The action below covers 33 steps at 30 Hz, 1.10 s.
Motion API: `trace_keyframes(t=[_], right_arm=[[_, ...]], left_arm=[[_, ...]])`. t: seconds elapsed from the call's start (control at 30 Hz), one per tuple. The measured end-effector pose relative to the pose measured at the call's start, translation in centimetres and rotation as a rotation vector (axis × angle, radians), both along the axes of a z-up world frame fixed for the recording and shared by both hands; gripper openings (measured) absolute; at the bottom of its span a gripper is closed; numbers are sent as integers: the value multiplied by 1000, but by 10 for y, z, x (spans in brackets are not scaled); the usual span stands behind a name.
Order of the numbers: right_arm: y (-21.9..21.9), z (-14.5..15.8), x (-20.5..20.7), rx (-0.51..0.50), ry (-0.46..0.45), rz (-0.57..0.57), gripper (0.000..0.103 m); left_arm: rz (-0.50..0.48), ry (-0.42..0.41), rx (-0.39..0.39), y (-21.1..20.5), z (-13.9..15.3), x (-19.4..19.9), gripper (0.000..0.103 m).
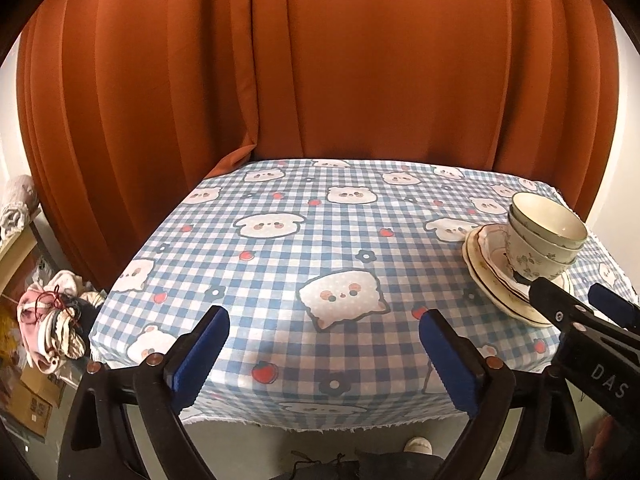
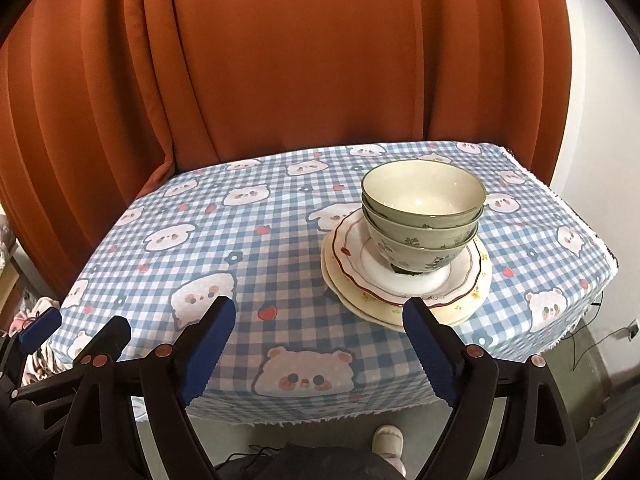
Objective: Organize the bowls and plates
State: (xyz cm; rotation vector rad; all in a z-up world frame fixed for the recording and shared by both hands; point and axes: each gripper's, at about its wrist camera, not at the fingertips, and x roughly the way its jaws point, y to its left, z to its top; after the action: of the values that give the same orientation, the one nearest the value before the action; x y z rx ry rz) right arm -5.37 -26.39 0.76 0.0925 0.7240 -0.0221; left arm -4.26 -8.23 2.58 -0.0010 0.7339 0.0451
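1. Rust curtains [image 2: 280, 60] hung behind my checkered tablecloth [image 2: 248, 248].
2. I saw three nested bowls [image 2: 423, 216] standing on stacked plates [image 2: 460, 296] at the table's right side.
3. My left gripper [image 1: 324, 344] and right gripper [image 2: 320, 332] both hovered near the front edge, jaws spread, holding nothing.

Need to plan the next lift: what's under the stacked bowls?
The three nested bowls sit on a white plate with a red scalloped rim, which rests on cream plates. Two cream rims show; anything beneath them is hidden.
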Motion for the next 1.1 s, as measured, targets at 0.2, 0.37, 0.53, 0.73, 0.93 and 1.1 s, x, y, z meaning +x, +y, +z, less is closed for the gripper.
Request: trace_keyframes(t=[0.2,0.37,0.53,0.73,0.93,1.1], right_arm=[[4,1,1,-8,-2,11,89],[4,1,3,-8,1,12,89],[0,-1,6,-10,12,1,90],[-4,-2,7,-11,15,-6,90],[-4,-1,6,-12,15,-11,90],[-4,-1,5,-14,18,-13,90]], left_arm=[[14,5,-17,5,-1,3,99],[14,2,-15,6,-2,5,100],[-14,-1,-23,2,-2,6,100],[-18,-2,-22,-1,-2,9,100],[-16,-2,-21,-2,-1,9,101],[-10,-8,-15,-1,0,8,101]])
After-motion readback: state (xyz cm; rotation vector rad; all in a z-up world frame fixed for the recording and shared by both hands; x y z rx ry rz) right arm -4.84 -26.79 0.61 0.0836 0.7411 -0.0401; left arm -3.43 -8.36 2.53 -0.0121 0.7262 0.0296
